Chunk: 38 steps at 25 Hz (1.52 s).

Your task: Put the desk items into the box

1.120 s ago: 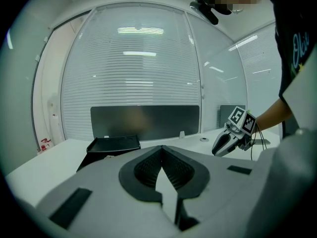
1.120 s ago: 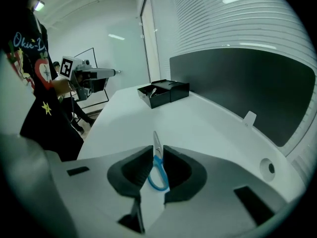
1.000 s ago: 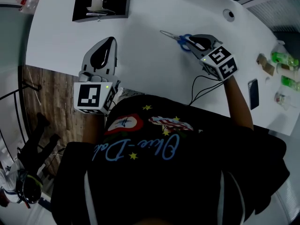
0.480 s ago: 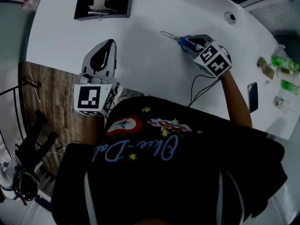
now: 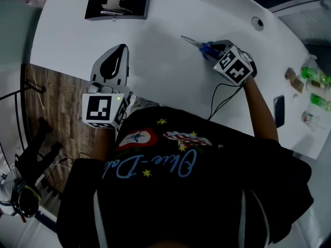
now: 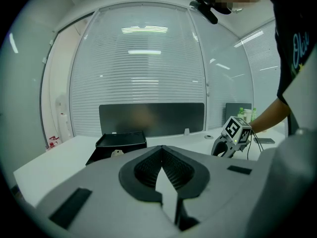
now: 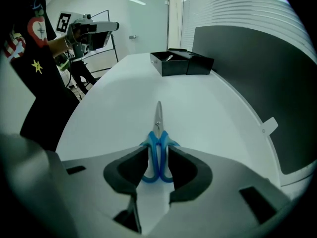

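Note:
Blue-handled scissors (image 5: 194, 41) (image 7: 157, 143) lie on the white desk, blades pointing towards the black box (image 5: 119, 6) (image 7: 181, 62) (image 6: 121, 140). My right gripper (image 5: 209, 49) (image 7: 158, 150) points steeply down over the handles. Its jaws have just been opening and now stand one on each side of the handles; I see no squeeze on them. My left gripper (image 5: 120, 48) (image 6: 161, 148) hovers over the desk's near left edge, shut and empty, and points towards the box. The box holds a small pale item (image 5: 113, 0).
Green bottles (image 5: 313, 66), a dark phone (image 5: 279, 110) and small clutter lie at the desk's right end. A cable (image 5: 222, 99) trails from the right gripper. A dark partition (image 7: 257, 83) stands along the desk's far side. Wooden floor (image 5: 57, 102) shows beyond the left edge.
The right gripper has sunk and rolled over the scissors' handles, so its marker cube now faces differently. The scissors and the left gripper have stayed put.

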Motion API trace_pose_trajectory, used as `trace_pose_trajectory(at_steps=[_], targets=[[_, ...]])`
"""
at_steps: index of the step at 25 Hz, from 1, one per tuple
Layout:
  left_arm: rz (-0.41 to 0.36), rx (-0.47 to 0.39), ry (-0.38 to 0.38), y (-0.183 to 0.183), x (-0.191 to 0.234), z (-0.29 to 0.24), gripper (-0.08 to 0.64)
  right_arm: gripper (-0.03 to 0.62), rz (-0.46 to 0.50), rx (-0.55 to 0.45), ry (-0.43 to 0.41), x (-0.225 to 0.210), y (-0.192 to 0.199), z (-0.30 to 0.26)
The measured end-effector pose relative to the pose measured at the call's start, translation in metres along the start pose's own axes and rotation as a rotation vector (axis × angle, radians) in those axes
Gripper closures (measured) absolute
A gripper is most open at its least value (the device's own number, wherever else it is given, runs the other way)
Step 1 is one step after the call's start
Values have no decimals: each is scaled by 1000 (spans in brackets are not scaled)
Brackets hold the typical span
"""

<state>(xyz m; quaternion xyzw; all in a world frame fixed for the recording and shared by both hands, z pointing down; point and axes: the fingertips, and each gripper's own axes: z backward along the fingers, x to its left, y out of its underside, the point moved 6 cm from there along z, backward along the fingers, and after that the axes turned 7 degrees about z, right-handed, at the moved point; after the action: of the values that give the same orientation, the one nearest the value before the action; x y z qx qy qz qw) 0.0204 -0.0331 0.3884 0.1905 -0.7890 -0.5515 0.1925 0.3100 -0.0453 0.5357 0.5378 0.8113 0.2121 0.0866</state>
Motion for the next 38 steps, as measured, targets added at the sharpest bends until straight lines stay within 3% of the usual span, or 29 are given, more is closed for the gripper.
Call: trace_pose_trajectory(at_steps=[13, 22, 38], targets=[[-5, 5, -4, 3, 1, 3, 552, 489, -56, 33, -93, -4, -2, -3], [-10, 5, -18, 2, 2, 8, 552, 497, -24, 11, -2, 4, -2, -1], [-26, -1, 7, -2, -6, 7, 552, 499, -110, -158, 81, 9, -19, 21]])
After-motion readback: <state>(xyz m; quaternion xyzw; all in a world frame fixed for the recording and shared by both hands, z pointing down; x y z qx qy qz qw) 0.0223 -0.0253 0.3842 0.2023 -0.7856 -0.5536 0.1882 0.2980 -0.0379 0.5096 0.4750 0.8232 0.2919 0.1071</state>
